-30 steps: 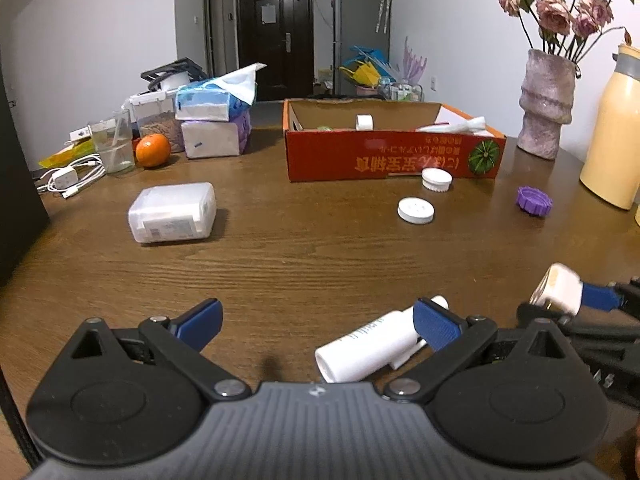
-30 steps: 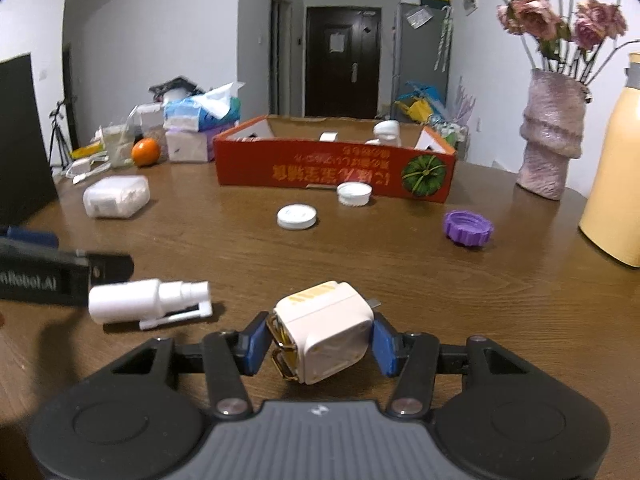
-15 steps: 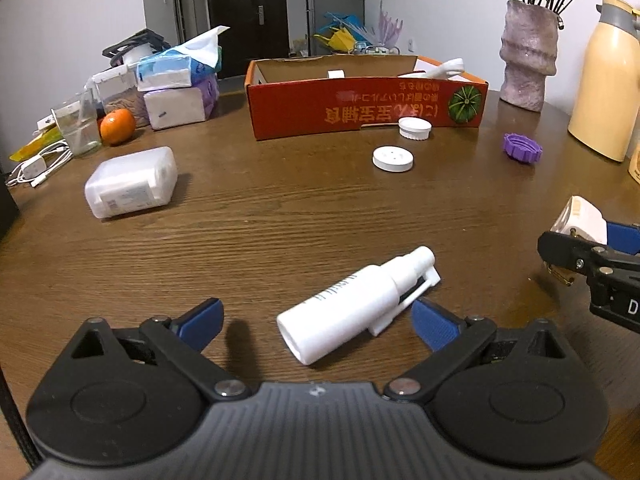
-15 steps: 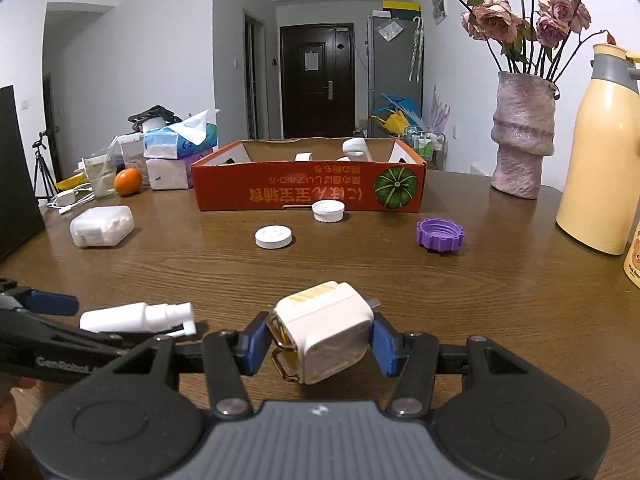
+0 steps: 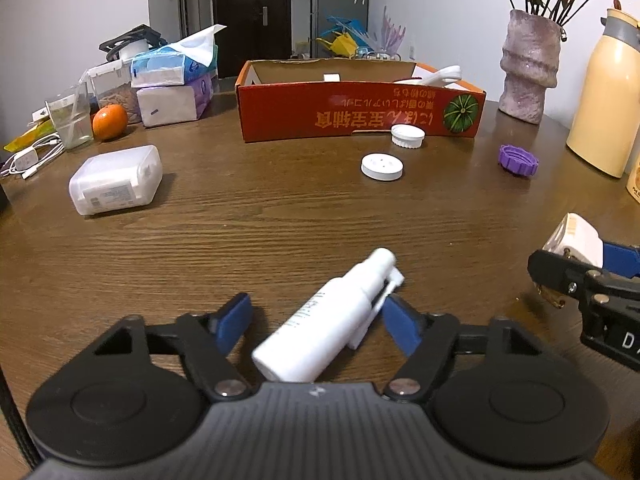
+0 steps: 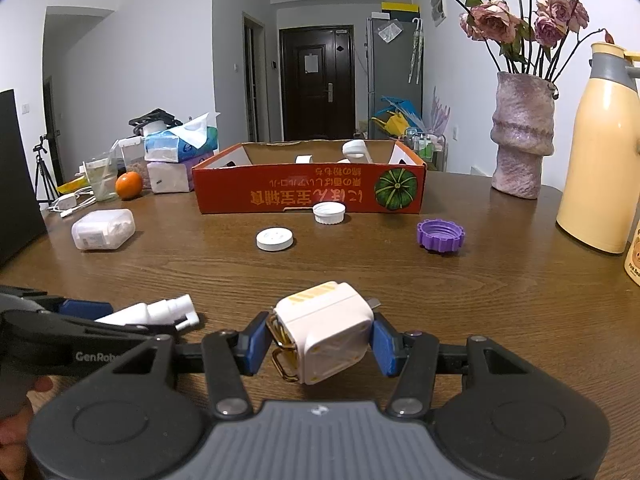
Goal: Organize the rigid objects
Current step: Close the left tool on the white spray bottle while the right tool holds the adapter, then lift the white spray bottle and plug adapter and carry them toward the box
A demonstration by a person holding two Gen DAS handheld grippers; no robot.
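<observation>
Two grippers are in view, a left gripper (image 5: 316, 322) and a right gripper (image 6: 320, 342). The wooden table (image 6: 440, 292) carries one white spray bottle (image 5: 332, 320), one white charger cube (image 6: 326, 332), one cardboard box (image 6: 308, 194), three loose caps (two white ones, white cap (image 6: 274, 239) and ribbed white cap (image 6: 329, 213), plus one purple cap (image 6: 440, 236)), one translucent plastic case (image 6: 103, 229), one orange (image 6: 129, 185), one vase (image 6: 522, 136) and one yellow flask (image 6: 600, 152). The tissue packs (image 6: 180, 156) look like two, though the stack is partly hidden.

Spray bottle (image 5: 328, 320) base hidden behind the left gripper's body. Box (image 6: 308, 188) contents mostly hidden by its wall. Box lettering illegible. Flask (image 5: 604, 92) cut off at frame edge.
</observation>
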